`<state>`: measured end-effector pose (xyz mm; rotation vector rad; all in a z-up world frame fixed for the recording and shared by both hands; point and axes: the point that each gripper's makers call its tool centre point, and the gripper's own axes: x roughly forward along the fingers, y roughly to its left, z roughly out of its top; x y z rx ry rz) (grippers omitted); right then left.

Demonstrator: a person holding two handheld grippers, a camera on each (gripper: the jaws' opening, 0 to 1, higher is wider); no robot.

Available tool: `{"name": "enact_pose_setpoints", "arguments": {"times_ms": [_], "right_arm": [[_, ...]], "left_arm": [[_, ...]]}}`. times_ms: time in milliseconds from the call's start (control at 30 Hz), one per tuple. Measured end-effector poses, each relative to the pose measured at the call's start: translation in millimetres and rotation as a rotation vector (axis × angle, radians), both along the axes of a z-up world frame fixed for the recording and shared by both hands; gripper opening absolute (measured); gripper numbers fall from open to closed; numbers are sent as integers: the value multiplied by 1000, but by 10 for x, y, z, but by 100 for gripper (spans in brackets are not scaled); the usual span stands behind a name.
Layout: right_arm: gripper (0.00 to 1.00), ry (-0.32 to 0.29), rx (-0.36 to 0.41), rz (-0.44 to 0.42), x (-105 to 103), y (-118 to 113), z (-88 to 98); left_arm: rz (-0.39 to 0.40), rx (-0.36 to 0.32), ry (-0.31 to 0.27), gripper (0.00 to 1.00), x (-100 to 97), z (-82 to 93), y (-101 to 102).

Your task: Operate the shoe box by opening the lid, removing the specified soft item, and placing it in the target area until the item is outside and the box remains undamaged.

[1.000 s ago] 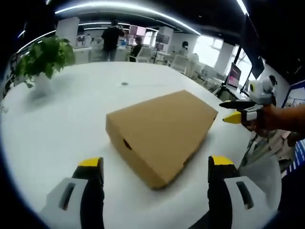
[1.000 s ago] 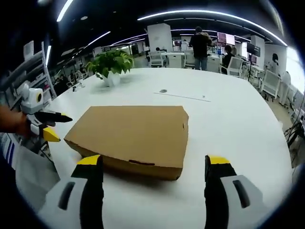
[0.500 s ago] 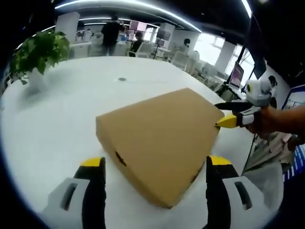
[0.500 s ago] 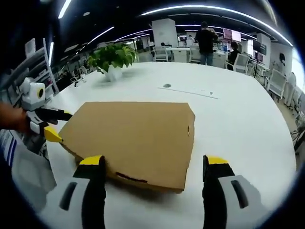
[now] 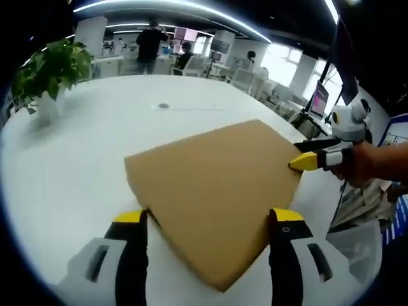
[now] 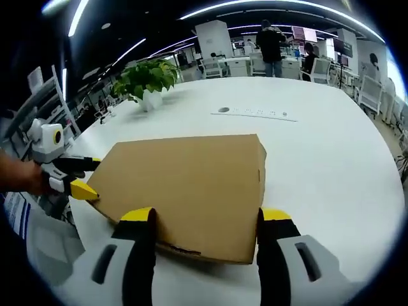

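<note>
Flat brown cardboard shoe box [image 5: 213,188], lid closed, lies on the white table [image 5: 83,159]. My left gripper [image 5: 207,220] and right gripper [image 6: 199,220] both gape wide, straddling box corners, gripping nothing.

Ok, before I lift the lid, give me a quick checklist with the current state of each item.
1. Lid of the box shut and flat: ok.
2. Left gripper open, jaws either side of a box corner: ok.
3. Right gripper open, jaws either side of the box's near edge: ok.
4. Box undamaged: ok on the faces seen.
5. Soft item inside: cannot tell, lid shut.
6. Bare table beside the box: ok.
</note>
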<state>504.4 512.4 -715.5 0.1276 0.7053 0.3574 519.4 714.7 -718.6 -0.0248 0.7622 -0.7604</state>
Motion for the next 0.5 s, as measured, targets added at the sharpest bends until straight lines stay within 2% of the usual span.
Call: {"name": "enact_pose_setpoints", "arguments": {"times_ms": [500], "right_arm": [[49, 42, 34, -25, -653, 251, 0]], "left_arm": [[9, -12, 6, 82, -87, 9, 136]]}}
